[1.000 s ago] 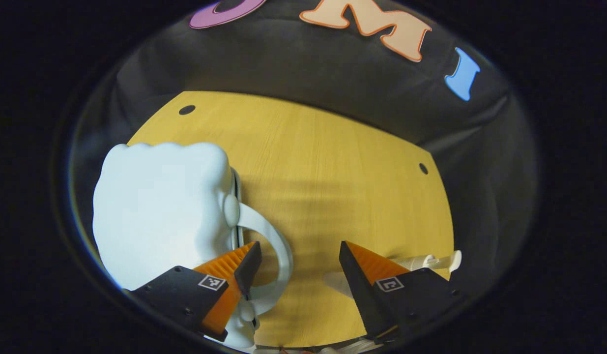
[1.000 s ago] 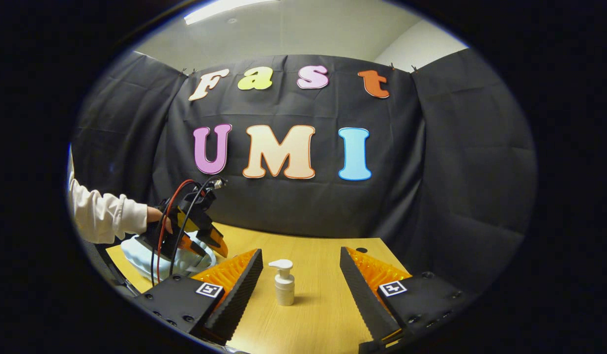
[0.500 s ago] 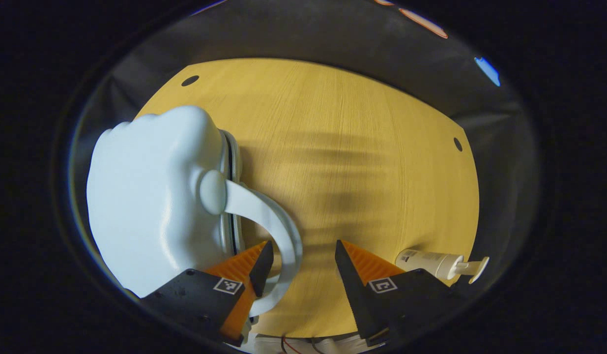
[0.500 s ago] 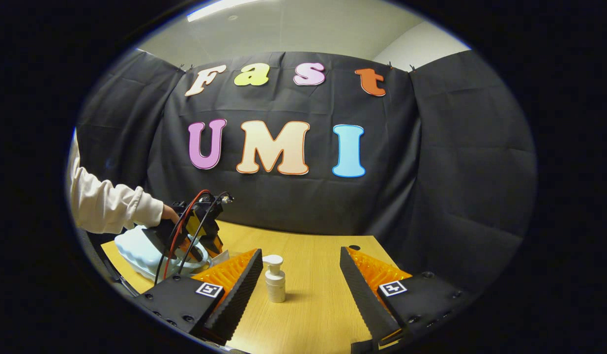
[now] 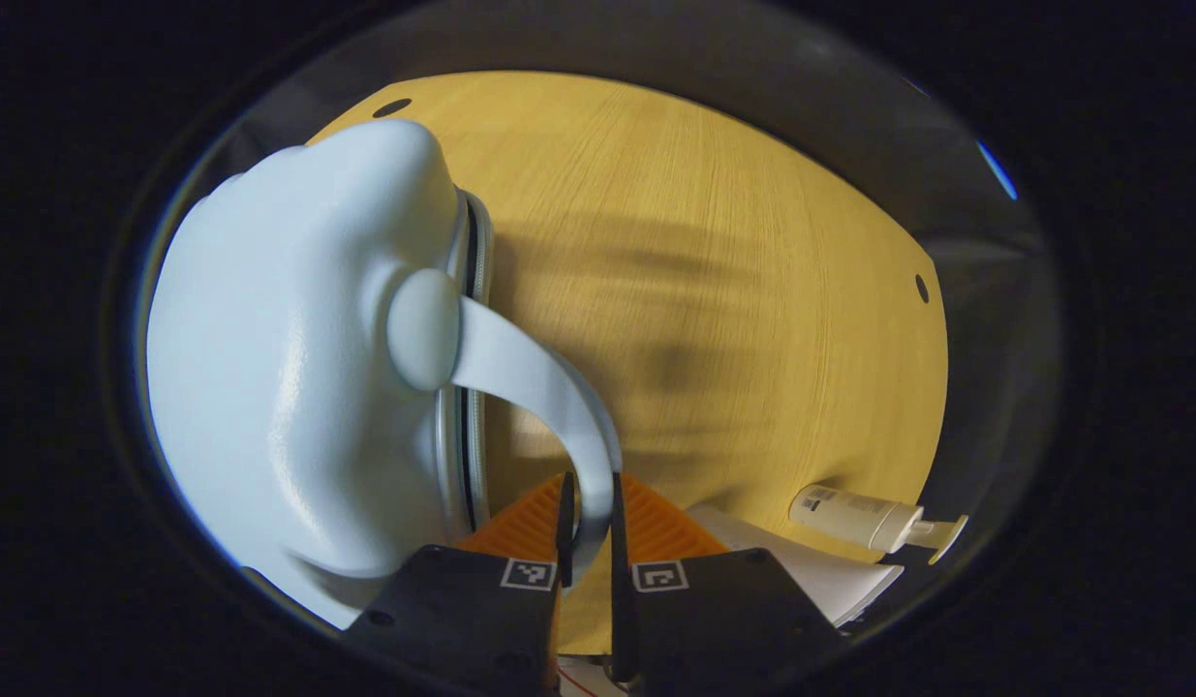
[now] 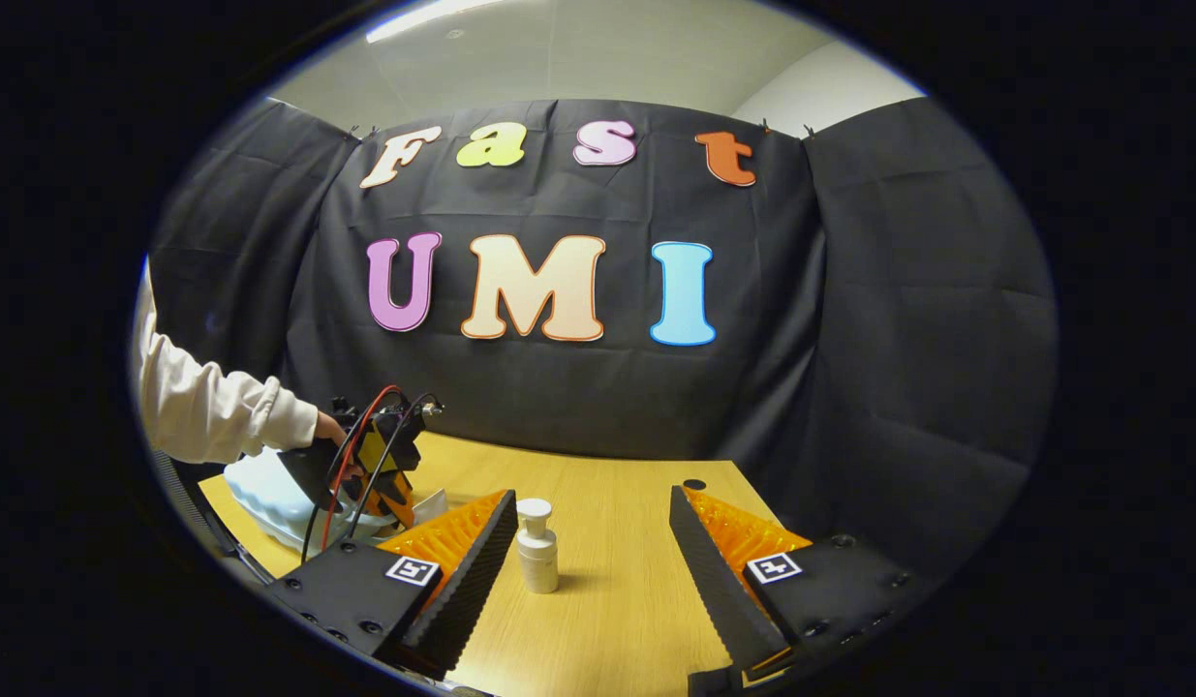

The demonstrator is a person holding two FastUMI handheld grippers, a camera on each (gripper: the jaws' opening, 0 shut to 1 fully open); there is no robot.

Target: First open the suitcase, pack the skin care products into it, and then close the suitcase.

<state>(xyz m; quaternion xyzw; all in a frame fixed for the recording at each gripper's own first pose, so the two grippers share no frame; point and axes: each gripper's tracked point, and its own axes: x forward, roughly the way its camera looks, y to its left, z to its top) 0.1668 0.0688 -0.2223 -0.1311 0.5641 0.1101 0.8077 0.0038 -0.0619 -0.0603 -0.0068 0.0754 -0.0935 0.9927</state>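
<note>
1. Pale blue suitcase (image 5: 288, 368) lies shut on the wooden table (image 5: 733, 290), its curved handle (image 5: 539, 387) arching off the side
2. Left gripper (image 5: 588, 513) is clamped on that handle, both fingers pressing it from either side
3. White pump bottle (image 5: 864, 518) appears past the left gripper's fingers; in the right gripper view it stands upright (image 6: 536, 560) on the table, apart from the suitcase (image 6: 268, 494)
4. Right gripper (image 6: 593, 571) hangs with jaws spread wide, gripping nothing, the bottle ahead between its fingers
5. Cream sleeve (image 6: 210, 416) reaches to the left gripper (image 6: 370, 465) at the suitcase
</note>
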